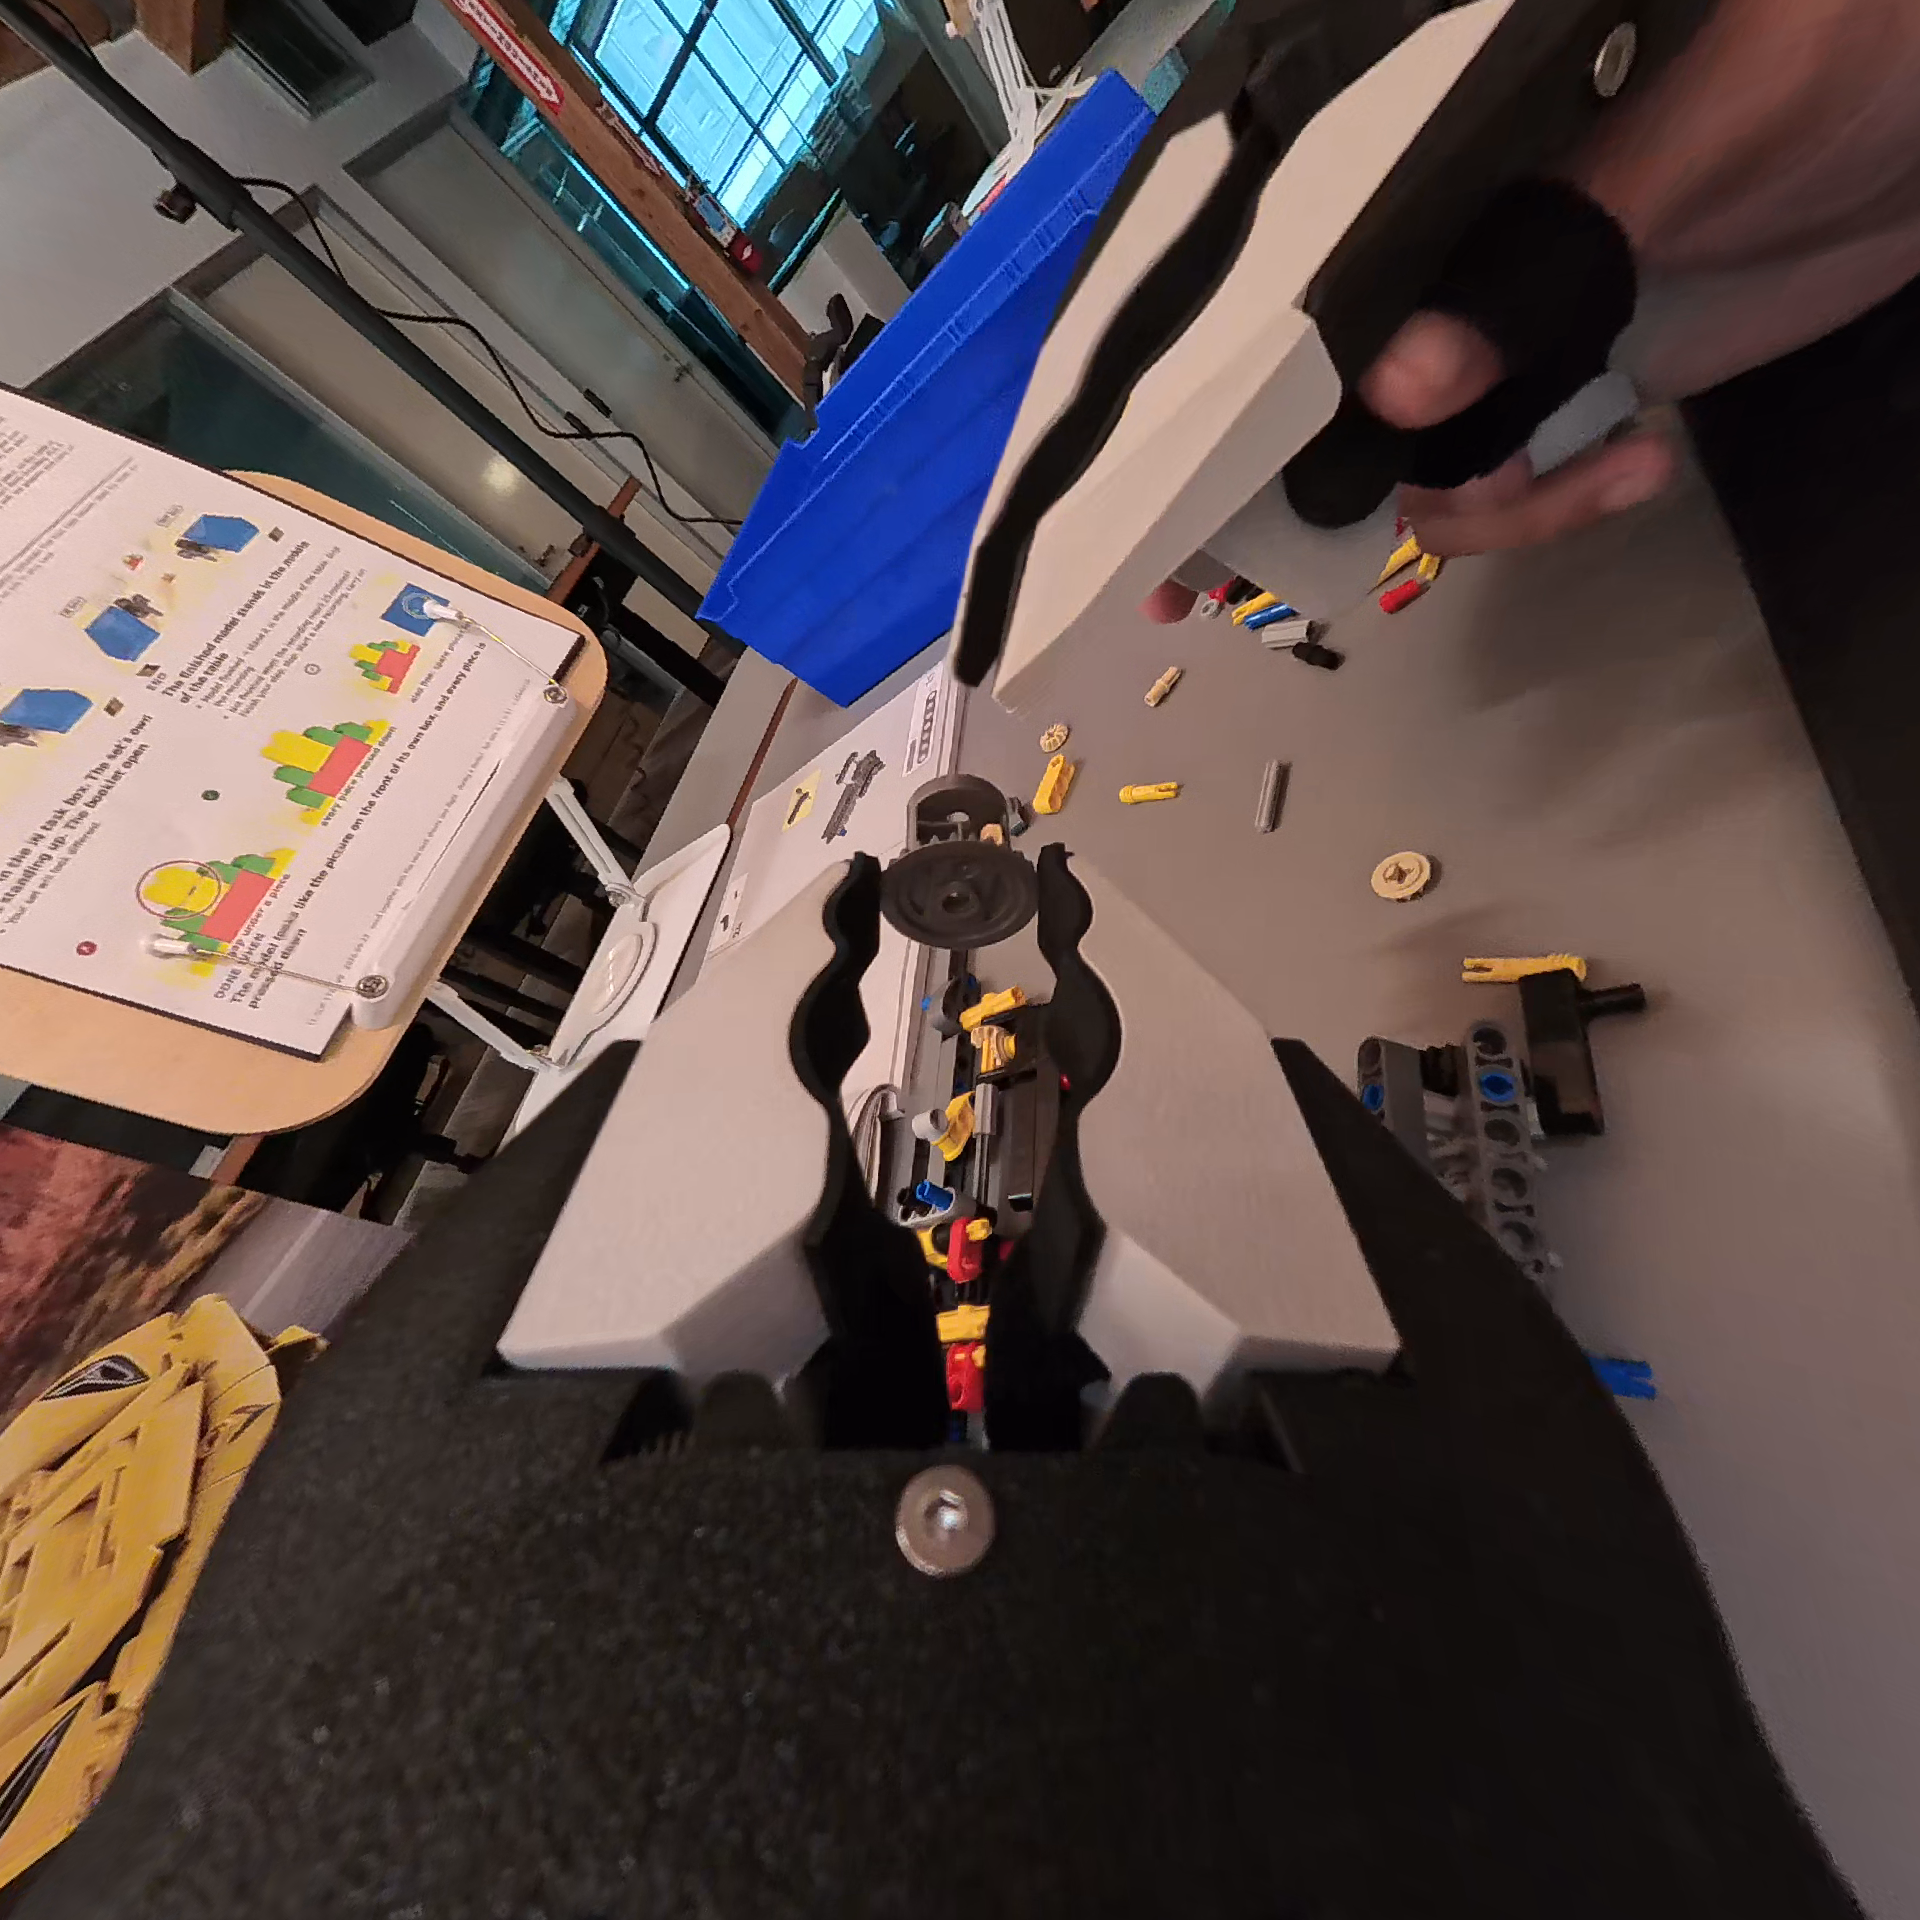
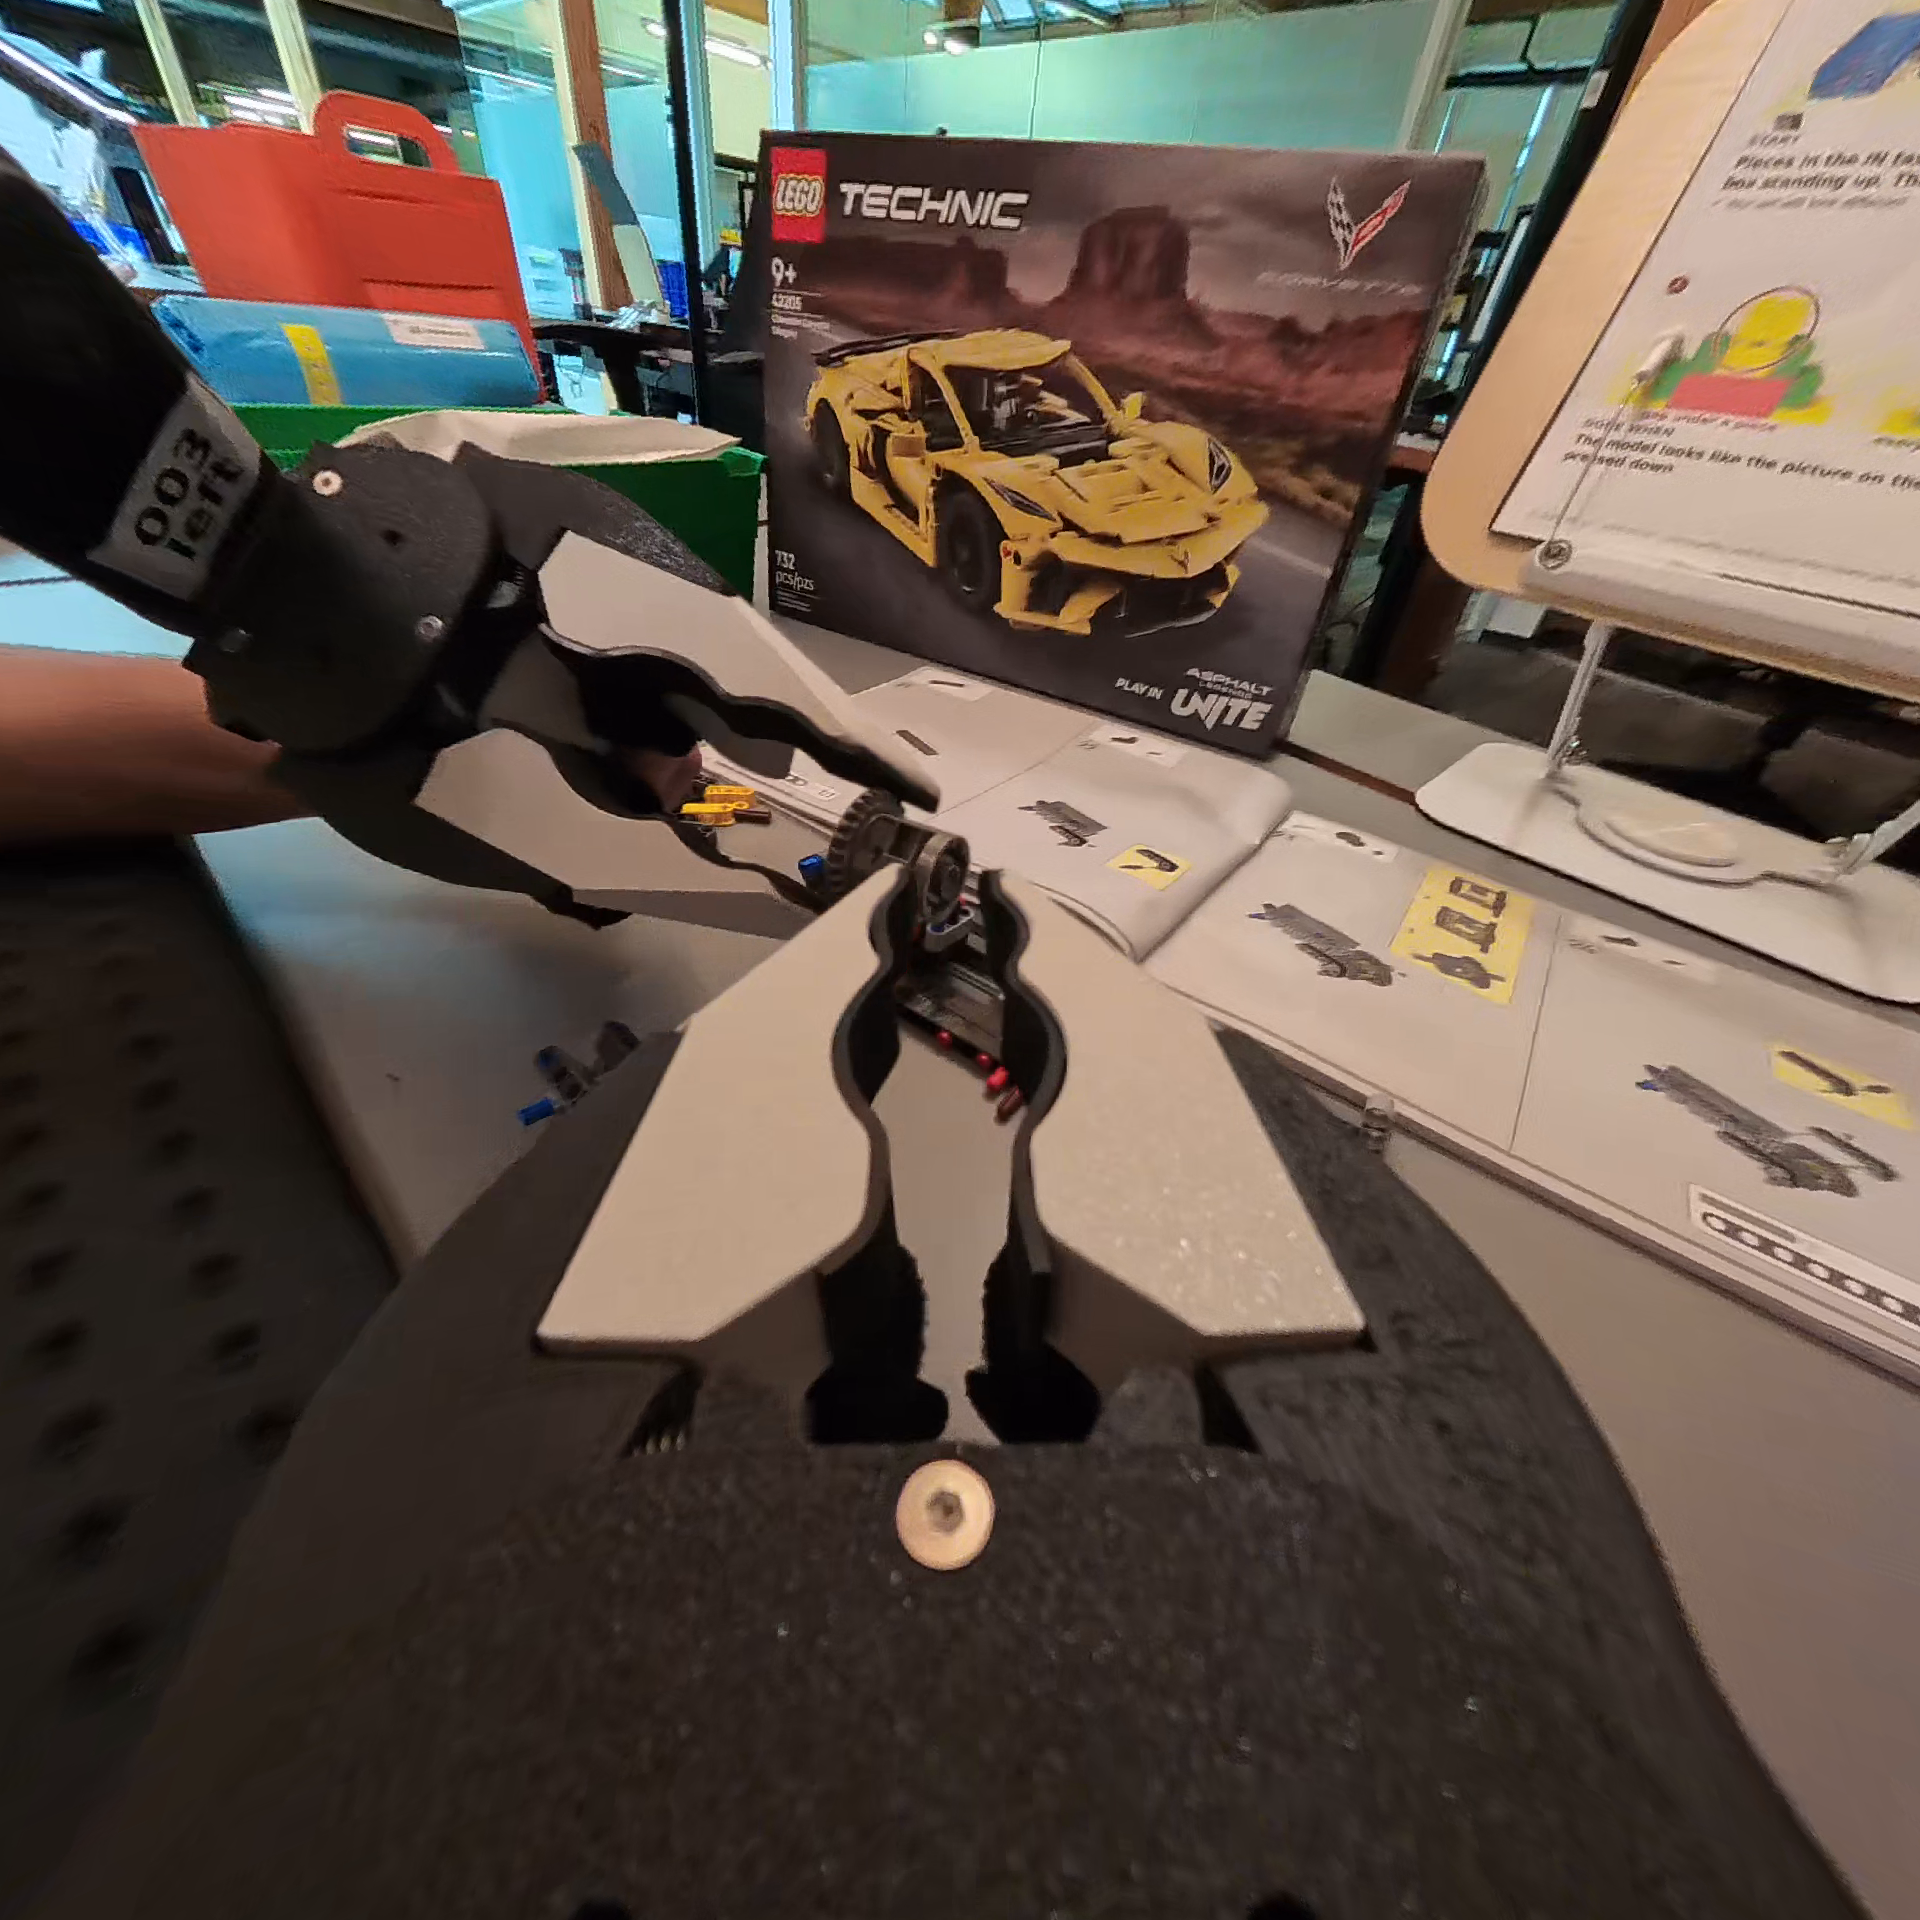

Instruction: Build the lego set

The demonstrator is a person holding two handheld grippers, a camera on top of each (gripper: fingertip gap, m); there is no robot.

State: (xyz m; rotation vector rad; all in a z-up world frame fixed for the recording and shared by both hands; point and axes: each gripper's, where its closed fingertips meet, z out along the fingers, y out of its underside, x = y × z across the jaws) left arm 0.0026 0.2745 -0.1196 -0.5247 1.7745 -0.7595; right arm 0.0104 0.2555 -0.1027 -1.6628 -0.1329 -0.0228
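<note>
Grey lego chassis (image 1: 971, 1132) lengthwise between left gripper (image 1: 951, 883) fingers.

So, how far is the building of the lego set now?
Early stage, it seems. Done: one long dark chassis assembly with yellow and red pins and a small grey beam sub-assembly on the grey table. In hand: the left gripper seems to hold the chassis, the right gripper hovers at it. Left: many loose yellow pins, body panels absent.
</note>
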